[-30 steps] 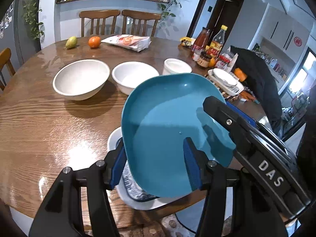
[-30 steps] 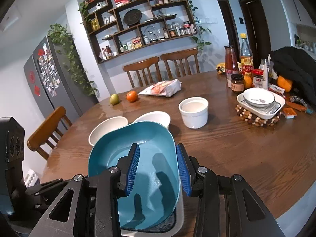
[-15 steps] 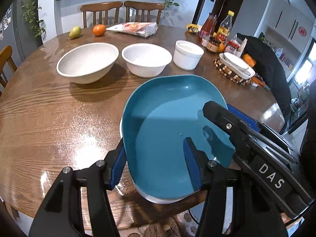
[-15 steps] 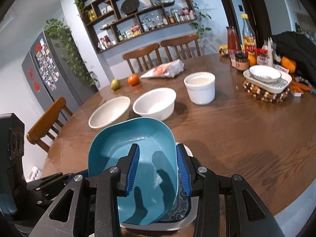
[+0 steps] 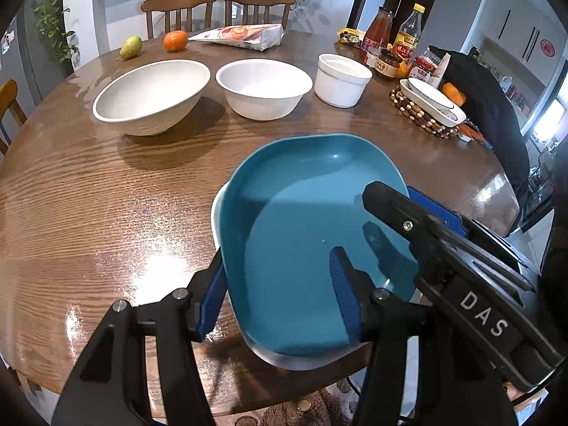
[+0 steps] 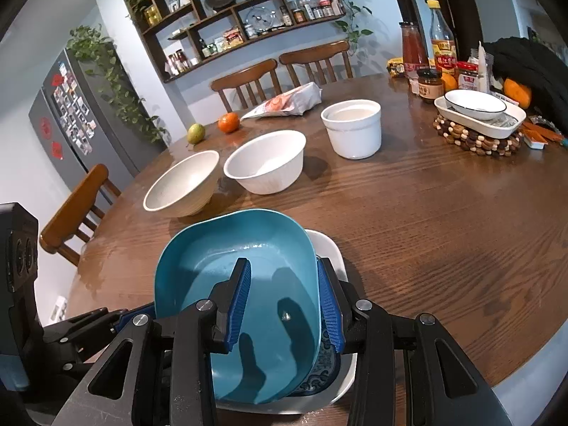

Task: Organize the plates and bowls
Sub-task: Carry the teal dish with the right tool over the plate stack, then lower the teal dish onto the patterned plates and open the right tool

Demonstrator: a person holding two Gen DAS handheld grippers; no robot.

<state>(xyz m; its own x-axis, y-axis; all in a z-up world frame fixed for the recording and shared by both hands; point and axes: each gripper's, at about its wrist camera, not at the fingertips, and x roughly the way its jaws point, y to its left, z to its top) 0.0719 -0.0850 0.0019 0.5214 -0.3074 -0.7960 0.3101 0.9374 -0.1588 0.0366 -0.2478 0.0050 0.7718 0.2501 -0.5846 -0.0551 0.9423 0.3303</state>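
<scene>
Blue plate [image 5: 301, 234] sits tilted on the white plate [image 6: 330, 248], with the left gripper [image 5: 277, 298] and right gripper [image 6: 284, 305] each pinching its rim.

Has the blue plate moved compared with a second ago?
Yes. The blue plate has come down toward the white patterned plate on the table; far more of that plate showed beneath it a second ago.

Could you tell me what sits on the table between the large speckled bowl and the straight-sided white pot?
One smooth white bowl stands between the speckled bowl and the white pot, apart from both; the right wrist view shows it.
</scene>
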